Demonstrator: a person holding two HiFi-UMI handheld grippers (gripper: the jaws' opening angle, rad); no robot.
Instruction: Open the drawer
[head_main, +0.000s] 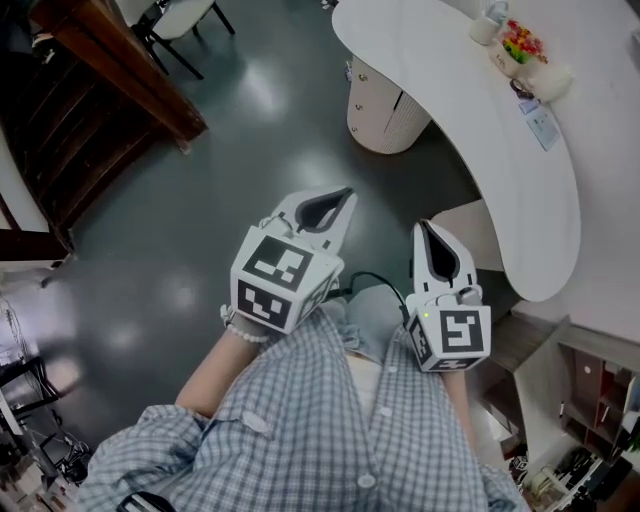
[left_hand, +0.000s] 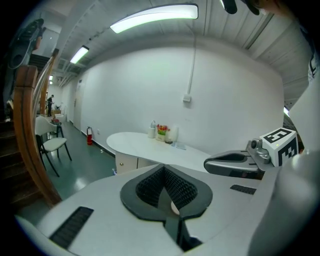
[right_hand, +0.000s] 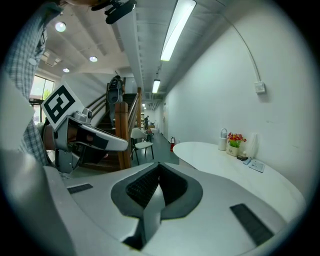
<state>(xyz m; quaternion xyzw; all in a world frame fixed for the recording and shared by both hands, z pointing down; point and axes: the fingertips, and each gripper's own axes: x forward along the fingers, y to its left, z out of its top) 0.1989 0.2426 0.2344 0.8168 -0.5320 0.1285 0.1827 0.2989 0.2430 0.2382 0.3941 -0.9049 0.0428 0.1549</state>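
**Head view, looking steeply down.** The left gripper (head_main: 340, 200), a white two-jaw tool carrying a cube of black-and-white square markers, is held over the dark grey glossy floor (head_main: 200, 250). The right gripper (head_main: 428, 235), of the same build, lies just beside it. Both are held in front of the person's blue-and-white checked shirt (head_main: 330, 430), and both point away from the body.

**Left gripper view.** The black ribbed pads of the left gripper (left_hand: 165, 187) meet along a single seam. The jaws are fully closed and nothing lies between them.

**Right gripper view.** The right gripper (right_hand: 157, 185) shows the same state: jaws pressed together and empty.

**The task's thing.** A pale rounded drawer cabinet with small knobs (head_main: 380, 110) stands under the near end of a long curved white tabletop (head_main: 470, 130). It is well apart from both grippers, and neither tool touches it. In the left gripper view the drawer cabinet (left_hand: 127, 161) appears beyond the closed jaws, beneath the tabletop (left_hand: 150, 145). Its fronts look flush.

**Surroundings.** A small pot of red and yellow flowers (head_main: 522, 45) and a leaflet (head_main: 540, 122) sit on the tabletop. A brown wooden staircase (head_main: 110, 80) rises at upper left, with a white chair on black legs (head_main: 180, 20) beyond it. A red fire extinguisher (left_hand: 89, 135) stands against the far white wall.
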